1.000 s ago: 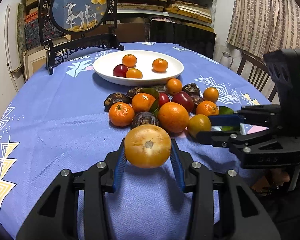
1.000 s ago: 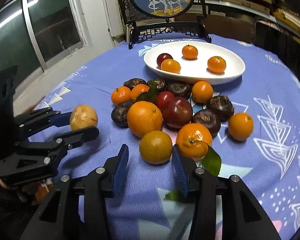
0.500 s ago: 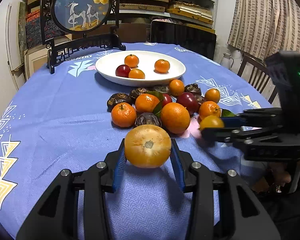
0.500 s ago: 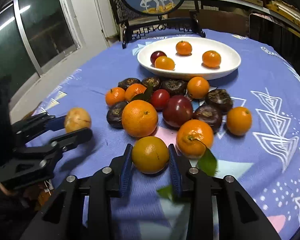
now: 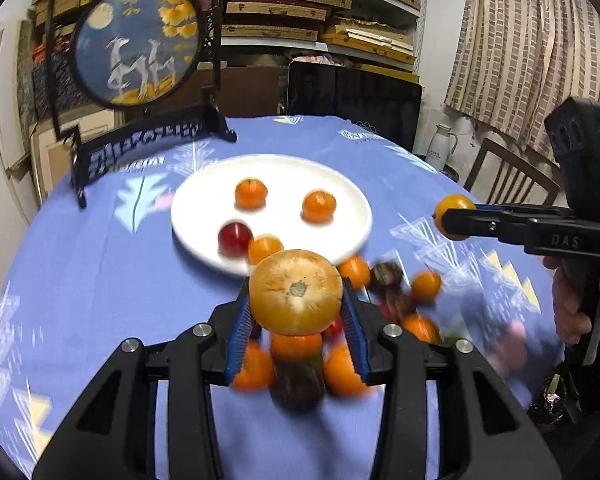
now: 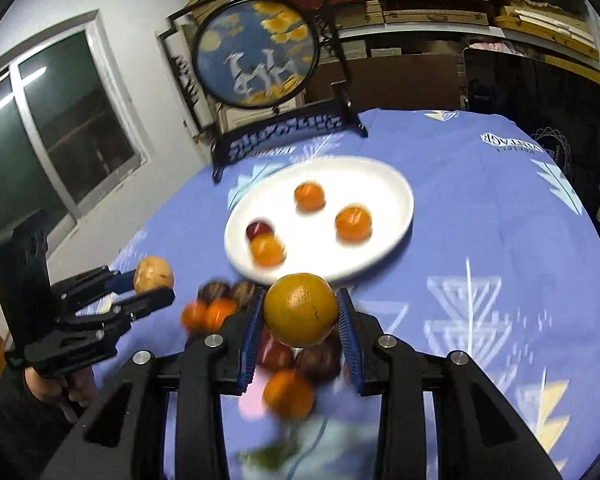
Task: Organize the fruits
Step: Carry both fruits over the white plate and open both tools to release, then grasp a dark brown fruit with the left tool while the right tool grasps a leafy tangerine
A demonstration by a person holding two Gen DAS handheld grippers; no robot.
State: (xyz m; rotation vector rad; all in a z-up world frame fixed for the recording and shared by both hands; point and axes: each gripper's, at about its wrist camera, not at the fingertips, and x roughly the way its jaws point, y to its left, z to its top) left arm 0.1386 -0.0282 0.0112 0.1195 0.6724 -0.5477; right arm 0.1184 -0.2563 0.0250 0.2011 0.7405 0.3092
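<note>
My left gripper (image 5: 296,312) is shut on a yellow-brown round fruit (image 5: 296,290) and holds it above the fruit pile (image 5: 300,364), just short of the white plate (image 5: 340,184). My right gripper (image 6: 300,322) is shut on a yellow-orange fruit (image 6: 300,308), lifted above the pile (image 6: 288,360) near the plate's (image 6: 388,184) front rim. The plate holds three small oranges and a red fruit. Each gripper also shows in the other's view: the right one (image 5: 456,216) at the right, the left one (image 6: 152,284) at the left.
A round painted screen on a black stand (image 5: 140,52) stands behind the plate on the blue tablecloth (image 5: 80,280). A dark monitor (image 5: 352,100) and a wooden chair (image 5: 508,172) are beyond the table's far right edge. A window (image 6: 52,140) is on the left.
My right gripper closed on the yellow-orange fruit and lifted it off the table. Both grippers rose and moved forward over the pile toward the plate, each carrying its fruit.
</note>
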